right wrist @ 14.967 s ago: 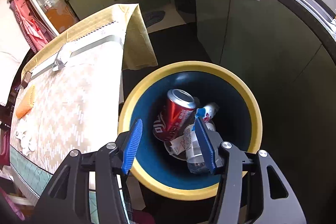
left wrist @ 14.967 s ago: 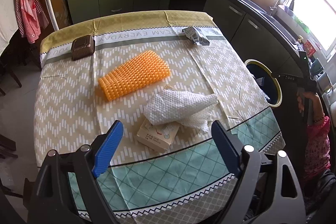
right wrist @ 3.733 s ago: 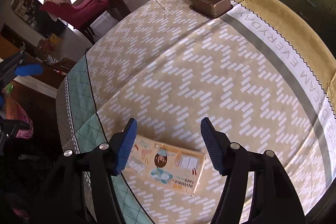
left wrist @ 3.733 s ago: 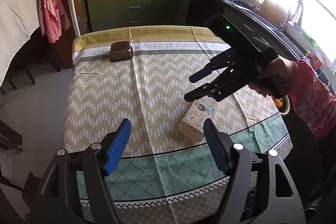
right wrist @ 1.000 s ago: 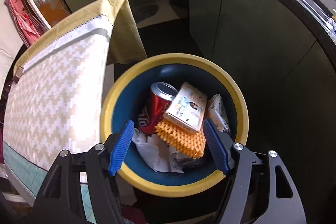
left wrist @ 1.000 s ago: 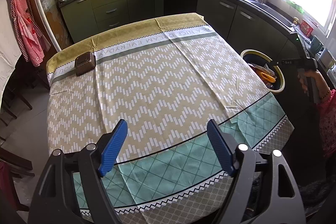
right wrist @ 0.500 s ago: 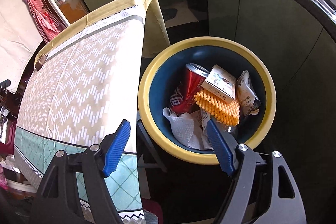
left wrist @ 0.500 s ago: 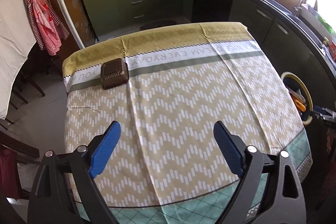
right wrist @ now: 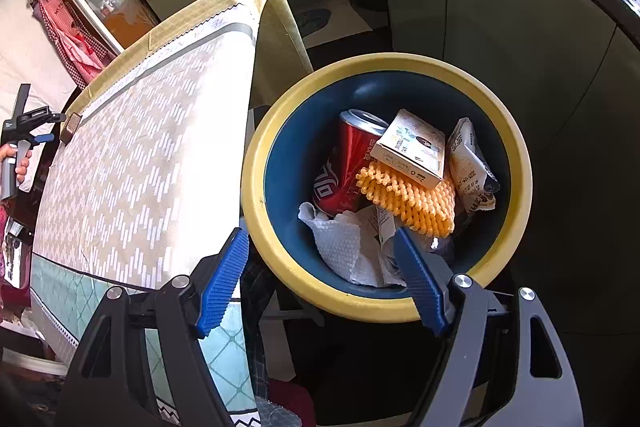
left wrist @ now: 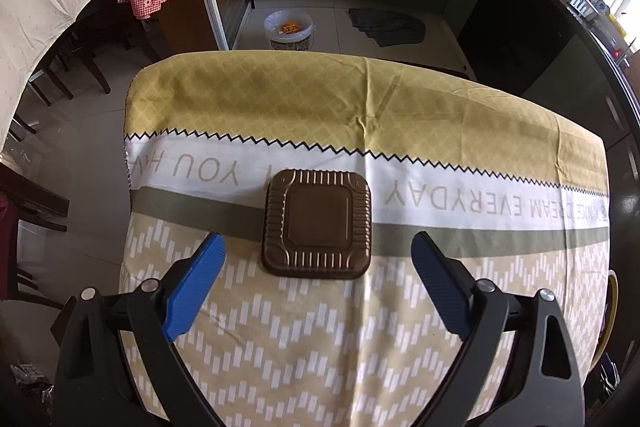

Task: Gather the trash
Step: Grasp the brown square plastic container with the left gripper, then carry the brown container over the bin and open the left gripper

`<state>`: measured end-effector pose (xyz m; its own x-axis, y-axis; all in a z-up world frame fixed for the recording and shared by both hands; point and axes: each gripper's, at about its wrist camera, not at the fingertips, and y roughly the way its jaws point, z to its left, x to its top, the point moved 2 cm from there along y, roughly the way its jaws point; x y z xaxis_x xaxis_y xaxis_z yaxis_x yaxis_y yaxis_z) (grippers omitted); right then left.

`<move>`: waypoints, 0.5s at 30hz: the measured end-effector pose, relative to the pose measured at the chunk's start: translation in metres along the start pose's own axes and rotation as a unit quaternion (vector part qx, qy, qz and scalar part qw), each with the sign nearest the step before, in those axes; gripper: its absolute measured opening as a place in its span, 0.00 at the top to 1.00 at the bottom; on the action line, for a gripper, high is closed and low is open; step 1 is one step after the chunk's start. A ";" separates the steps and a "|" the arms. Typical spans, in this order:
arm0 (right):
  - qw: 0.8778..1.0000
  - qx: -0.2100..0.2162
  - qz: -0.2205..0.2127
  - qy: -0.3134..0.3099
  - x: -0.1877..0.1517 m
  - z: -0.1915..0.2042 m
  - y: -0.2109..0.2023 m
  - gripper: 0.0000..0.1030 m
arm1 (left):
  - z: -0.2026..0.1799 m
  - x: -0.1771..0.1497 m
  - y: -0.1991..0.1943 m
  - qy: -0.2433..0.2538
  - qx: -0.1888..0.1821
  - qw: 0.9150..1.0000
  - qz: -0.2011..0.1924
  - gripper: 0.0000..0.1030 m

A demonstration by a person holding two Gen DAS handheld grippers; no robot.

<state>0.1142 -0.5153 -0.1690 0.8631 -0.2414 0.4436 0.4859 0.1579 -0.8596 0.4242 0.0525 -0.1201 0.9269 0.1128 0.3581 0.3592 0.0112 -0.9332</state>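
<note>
The left gripper (left wrist: pixel 316 253) is hanging over the chevron-patterned tablecloth (left wrist: pixel 320 327) with its blue-padded jaws spread wide and nothing between them. The remaining item, a brown ribbed square plastic tray (left wrist: pixel 317 223), is lying flat at 12 o'clock from the jaw gap, centred between the fingertips and apart from both pads. It is sitting across the grey band of the cloth, near the table's far end.

The right gripper (right wrist: pixel 320 259) is idling above the yellow-rimmed blue trash bin (right wrist: pixel 256 163), jaws likewise wide and empty. The bin stands just beside the table's long edge. Inside it are lying a red drink can (right wrist: pixel 344 163), an orange foam net sleeve (right wrist: pixel 408 199), a small printed cardboard box (right wrist: pixel 412 147), a crinkled snack packet (right wrist: pixel 468 167) and white paper towel (right wrist: pixel 340 247).

Judgement: the step in hand is picking up the tray. It looks thin and low, so the pads need to come down to cloth level and close on two opposite ribbed sides. The present opening appears wider than the tray, which suits a straight approach toward 12 o'clock. Closing too high risks slipping off the rim; closing too low risks pinching the cloth and dragging it. Thin plastic will probably flex, so a moderate squeeze seems advisable.
</note>
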 end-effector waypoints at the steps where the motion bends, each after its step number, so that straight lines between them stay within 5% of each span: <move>1: 1.000 0.000 0.000 -0.001 0.000 0.000 0.000 0.28 | 0.000 0.002 0.005 -0.003 0.003 1.000 0.002 0.15; 6: 1.000 0.001 0.002 -0.004 0.001 0.002 -0.001 0.28 | 0.000 0.004 0.019 -0.015 0.010 1.000 0.017 0.23; 10: 1.000 0.006 0.005 -0.007 0.001 0.006 0.003 0.28 | 0.003 0.003 0.025 -0.023 0.007 0.999 0.032 0.43; 15: 1.000 0.012 0.008 -0.010 0.000 0.011 0.007 0.28 | 0.006 0.001 0.023 -0.022 0.000 0.999 0.028 0.44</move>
<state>0.1195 -0.5038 -0.1722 0.8735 -0.2186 0.4349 0.4748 0.1851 -0.8604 0.4330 0.0587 -0.1416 0.9398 0.1564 0.3038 0.3070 0.0034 -0.9517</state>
